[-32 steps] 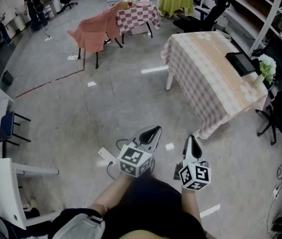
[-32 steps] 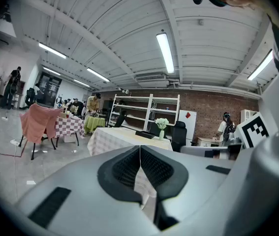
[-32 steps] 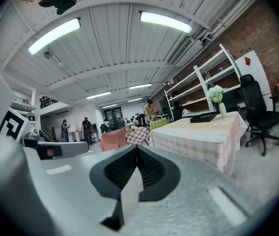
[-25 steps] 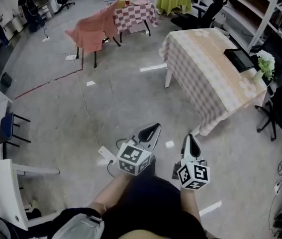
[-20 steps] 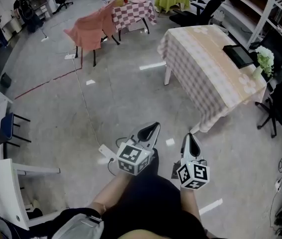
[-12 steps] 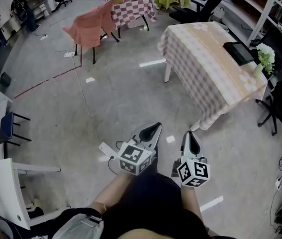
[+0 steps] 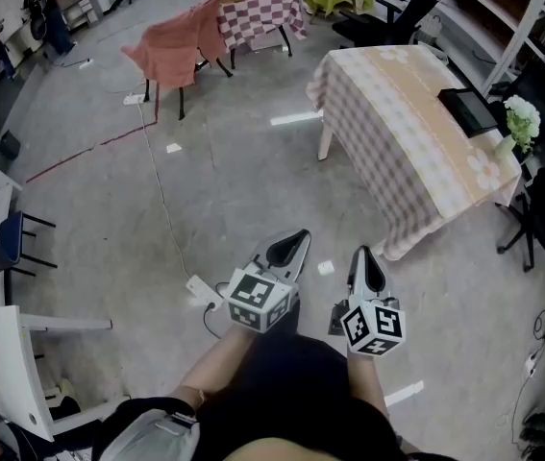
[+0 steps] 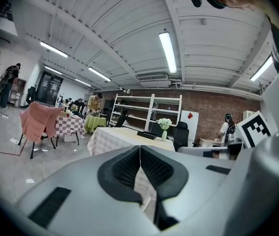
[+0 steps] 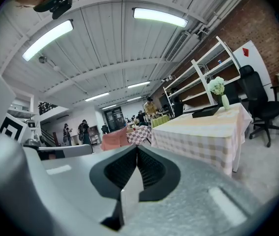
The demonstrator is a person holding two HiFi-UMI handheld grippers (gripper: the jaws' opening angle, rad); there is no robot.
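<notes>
Left gripper: we hold the left gripper (image 7: 298,236) in front of our body, its jaws pressed together with nothing between them. Its long axis runs ahead and leans slightly toward the other gripper.
Right gripper: the right gripper (image 7: 363,253) sits just beside it, jaws likewise closed on nothing, pointing straight ahead.
Power strip: a white power strip (image 7: 201,290) lies on the floor (image 7: 243,181), below and left of the left gripper and behind its tip. Its long axis lies roughly across that gripper's line. Its cable (image 7: 161,200) runs away ahead and to the left.
Open room: ahead of both tips we see bare concrete, open leftward as far as the cable.
Nearest edge: the checked-cloth table (image 7: 407,133) stands ahead and right of the right gripper, its near corner closest to that tip and its long axis running away from us.
On the table: a dark flat screen (image 7: 471,110) and a vase of white flowers (image 7: 517,128) sit along its far right side.
Farther: a pink-draped chair (image 7: 171,58) and a small checked table (image 7: 258,17) stand far ahead-left of the left gripper.
</notes>
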